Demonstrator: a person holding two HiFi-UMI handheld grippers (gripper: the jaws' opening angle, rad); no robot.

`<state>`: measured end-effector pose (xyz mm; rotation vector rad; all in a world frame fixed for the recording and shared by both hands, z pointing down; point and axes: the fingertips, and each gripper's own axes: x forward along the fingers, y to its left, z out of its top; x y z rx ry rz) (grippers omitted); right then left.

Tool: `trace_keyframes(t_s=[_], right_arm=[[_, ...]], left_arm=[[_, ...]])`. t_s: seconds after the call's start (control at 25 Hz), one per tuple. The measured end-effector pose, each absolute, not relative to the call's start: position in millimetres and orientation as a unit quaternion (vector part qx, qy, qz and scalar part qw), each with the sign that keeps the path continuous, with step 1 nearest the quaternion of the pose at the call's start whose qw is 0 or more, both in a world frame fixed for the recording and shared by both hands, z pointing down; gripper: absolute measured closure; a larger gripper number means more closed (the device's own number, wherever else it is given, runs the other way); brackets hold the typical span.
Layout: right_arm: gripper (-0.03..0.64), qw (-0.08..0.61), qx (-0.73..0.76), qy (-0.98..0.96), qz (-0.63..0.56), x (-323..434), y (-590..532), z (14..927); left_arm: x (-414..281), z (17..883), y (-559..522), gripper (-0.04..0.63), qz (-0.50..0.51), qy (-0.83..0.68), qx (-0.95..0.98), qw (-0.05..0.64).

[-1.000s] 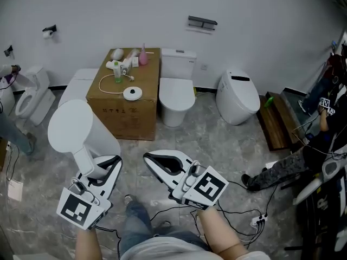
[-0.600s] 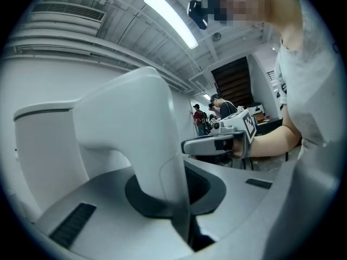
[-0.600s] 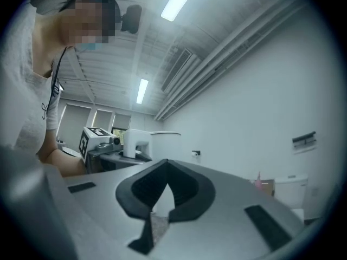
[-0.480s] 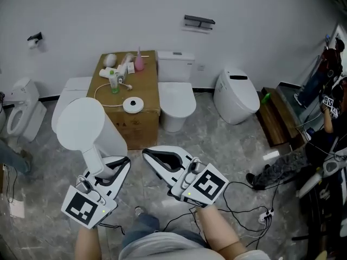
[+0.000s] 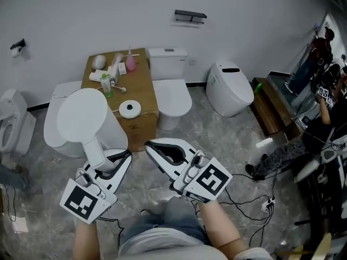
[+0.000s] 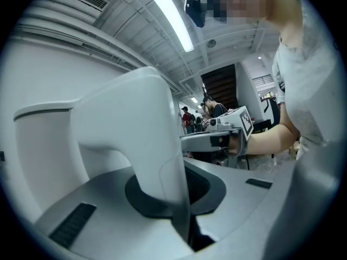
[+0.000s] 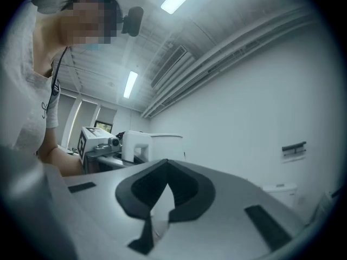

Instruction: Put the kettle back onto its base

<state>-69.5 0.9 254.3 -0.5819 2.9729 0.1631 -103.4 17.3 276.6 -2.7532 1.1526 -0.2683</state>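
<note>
The left gripper (image 5: 120, 160) clenches the kettle (image 5: 81, 118), not yet on its base (image 5: 130, 109) at the box (image 5: 142, 85) front edge; the right gripper (image 5: 153, 147) is closed, empty.

The base (image 5: 129, 109) lies on the box (image 5: 143, 85), bottles (image 5: 108, 77) behind it; a toilet (image 5: 171, 93) stands just right of the box, and the kettle (image 5: 81, 118) hangs before the box's left side

Kettle (image 5: 81, 115) covers most of one toilet (image 5: 50, 137), centre left. Another toilet (image 5: 10, 129) cut by left edge. Small items (image 5: 108, 72) on cardboard box (image 5: 142, 91), upper left: too small to identify.
</note>
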Motion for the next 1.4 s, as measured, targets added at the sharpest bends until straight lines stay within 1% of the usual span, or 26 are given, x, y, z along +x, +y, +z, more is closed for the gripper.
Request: trace_keyframes(t_s=[0.4,0.8,1.12,1.4], right_arm=[[0.609,0.047,-0.172,0.983,0.053,-85,-65,259],[0.609,0.045,-0.126,0.990,0.047,-80,-165,268],[0.609,0.038,-0.088,0.995,0.040,-73,-248,288],[0.609,0.026,-0.064,0.997,0.036,-74,-300,315]], left_arm=[[-108,297,-42,0.578,-0.089,0.393,-0.914,0.049],[-100,316,-143,0.578,-0.086,0.433,-0.896,0.044],[-91,352,-228,0.578,-0.091,0.473,-0.876,0.027],[-88,397,-290,0.578,-0.100,0.473,-0.875,0.029]])
